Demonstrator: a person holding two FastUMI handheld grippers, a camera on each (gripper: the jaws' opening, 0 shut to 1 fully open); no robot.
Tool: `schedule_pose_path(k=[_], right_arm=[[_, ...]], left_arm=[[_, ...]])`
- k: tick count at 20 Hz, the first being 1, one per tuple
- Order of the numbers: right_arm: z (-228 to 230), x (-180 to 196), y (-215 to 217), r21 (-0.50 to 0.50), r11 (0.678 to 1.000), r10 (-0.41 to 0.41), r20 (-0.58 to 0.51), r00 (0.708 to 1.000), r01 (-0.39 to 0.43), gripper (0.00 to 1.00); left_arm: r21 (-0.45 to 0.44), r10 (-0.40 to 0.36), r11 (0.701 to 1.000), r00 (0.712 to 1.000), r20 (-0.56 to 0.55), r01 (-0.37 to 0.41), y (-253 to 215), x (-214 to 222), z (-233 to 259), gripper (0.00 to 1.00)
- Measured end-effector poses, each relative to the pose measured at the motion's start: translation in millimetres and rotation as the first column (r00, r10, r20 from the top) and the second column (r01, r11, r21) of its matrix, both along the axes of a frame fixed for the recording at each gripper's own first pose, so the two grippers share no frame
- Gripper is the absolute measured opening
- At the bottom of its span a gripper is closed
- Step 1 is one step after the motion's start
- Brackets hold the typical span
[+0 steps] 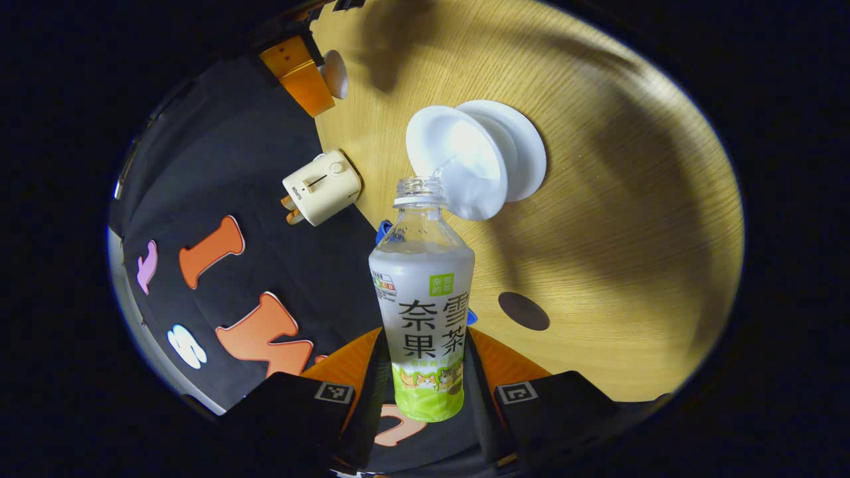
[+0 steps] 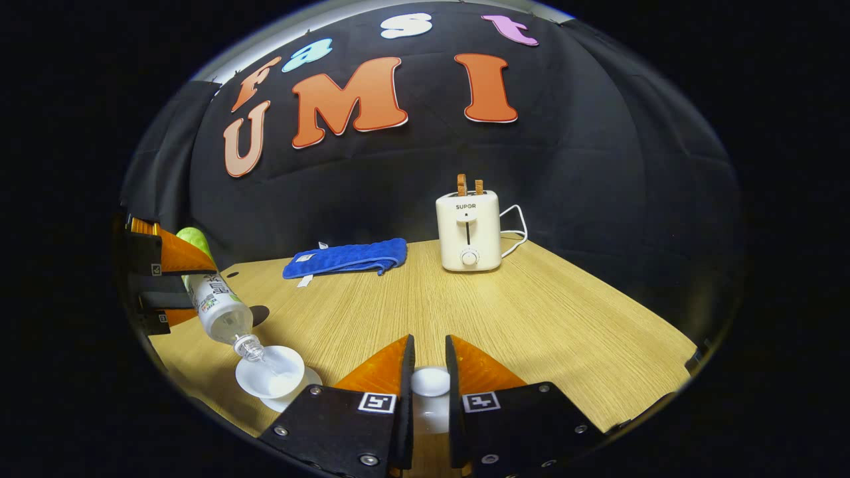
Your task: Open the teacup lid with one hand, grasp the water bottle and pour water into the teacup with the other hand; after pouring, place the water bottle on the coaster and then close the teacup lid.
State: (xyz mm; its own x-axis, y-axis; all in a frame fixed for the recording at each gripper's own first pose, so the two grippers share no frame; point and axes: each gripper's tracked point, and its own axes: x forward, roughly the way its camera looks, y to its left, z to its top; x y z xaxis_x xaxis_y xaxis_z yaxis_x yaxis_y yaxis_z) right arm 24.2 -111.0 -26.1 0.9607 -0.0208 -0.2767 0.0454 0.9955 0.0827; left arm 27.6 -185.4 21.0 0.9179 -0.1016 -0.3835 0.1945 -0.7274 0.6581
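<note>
Pouring under way. Left tool (image 1: 425, 372) clenched on the water bottle (image 1: 424, 312), both fingers pressing the labelled body low down, well clear of the open neck, so the mouth stays free and the tilt is easy to steer. Bottle tipped mouth-first toward the teacup (image 1: 458, 162), with a thin stream of water seeming to run from the neck into the white bowl; seen from the right gripper view, the same bottle (image 2: 222, 312) slanted steeply down over the cup (image 2: 269, 378), neck just above the rim. Teacup standing on its saucer (image 1: 524, 149) on the wooden desk (image 1: 631, 252). Right tool (image 2: 428, 378) gripping the teacup lid (image 2: 430, 385) by its white knob, both fingers closed against it, held off to the side of the cup, presumably to keep the opening clear and the lid ready for closing afterwards. Dark round coaster (image 1: 523, 311) lying bare on the desk near the cup, probably the waiting spot for the bottle. Cream toaster (image 2: 468, 232) and folded blue cloth (image 2: 348, 257) at the back of the desk, well apart from the work.
</note>
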Motion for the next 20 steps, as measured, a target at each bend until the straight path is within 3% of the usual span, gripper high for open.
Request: schedule_pose_path(k=[5, 11, 14, 17, 20], right_arm=[[0.5, -0.3, -2.4, -0.001, 1.000, -0.003, 0.000, 1.000, 0.003, 0.22], [-1.7, 0.7, 1.2, -0.005, 1.000, 0.003, -0.009, 1.000, -0.003, 0.22], [-2.9, 0.9, 1.0, 0.002, 1.000, 0.004, -0.011, 1.000, -0.004, 0.22], [-4.5, 1.5, -2.2, 0.002, 1.000, -0.005, -0.015, 1.000, 0.005, 0.22], [-5.4, 1.3, -1.6, 0.004, 1.000, -0.004, -0.018, 1.000, 0.005, 0.22]], left_arm=[[0.085, -0.038, 0.996, 0.999, 0.025, 0.036, -4.7, 2.8, 8.0, 0.63], [0.056, -0.016, 0.998, 1.000, 0.003, 0.016, 1.1, 5.9, 2.0, 0.64], [-0.027, 0.036, 0.999, 0.998, -0.057, -0.038, 13.9, 6.5, -13.3, 0.63], [-0.160, 0.088, 0.981, 0.989, -0.119, -0.106, 23.2, 3.3, -24.6, 0.63], [-0.348, 0.147, 0.914, 0.969, -0.200, -0.211, 30.8, 3.8, -39.7, 0.64]])
